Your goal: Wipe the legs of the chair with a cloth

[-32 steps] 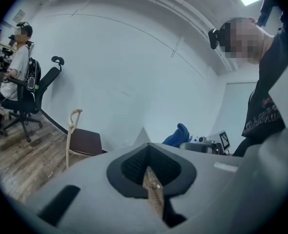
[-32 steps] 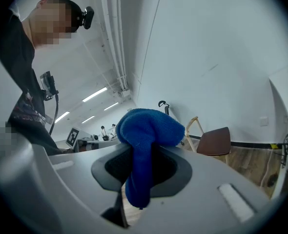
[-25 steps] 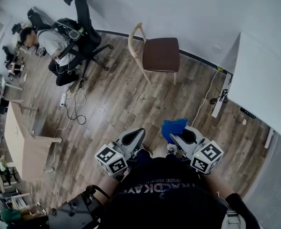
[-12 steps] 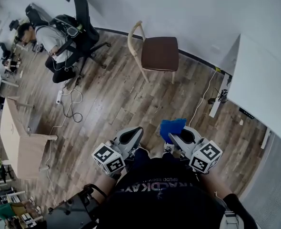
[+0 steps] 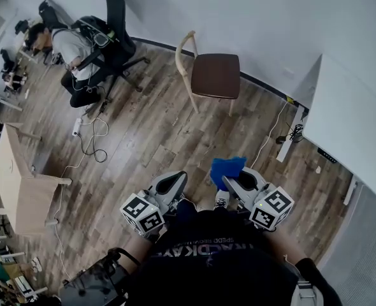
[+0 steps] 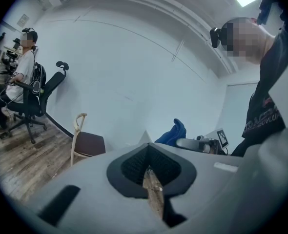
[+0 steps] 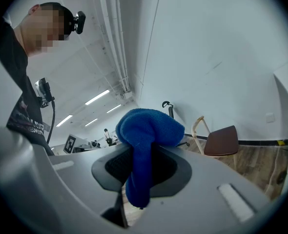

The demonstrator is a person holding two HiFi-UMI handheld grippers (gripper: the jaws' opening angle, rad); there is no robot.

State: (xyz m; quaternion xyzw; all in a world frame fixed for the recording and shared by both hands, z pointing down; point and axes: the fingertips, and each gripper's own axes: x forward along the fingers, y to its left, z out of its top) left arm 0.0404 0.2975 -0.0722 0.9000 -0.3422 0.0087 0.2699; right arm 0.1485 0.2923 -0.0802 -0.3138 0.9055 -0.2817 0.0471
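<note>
Blue cloth (image 5: 227,167) sat clamped in right gripper (image 5: 238,182), bunched above jaws, tail hanging through. Left gripper (image 5: 169,185) closed on nothing. We faced wooden chair (image 5: 215,75) straight ahead against wall, well apart, its legs (image 5: 194,101) upright. Right gripper was nearer. Open plank floor (image 5: 156,139) lay between. White desk (image 5: 347,120) and cable (image 5: 272,132) crowded right side; seated person (image 5: 73,50) well left.

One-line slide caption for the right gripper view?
Right gripper shut on a blue cloth, wooden chair ahead by the wall.
</note>
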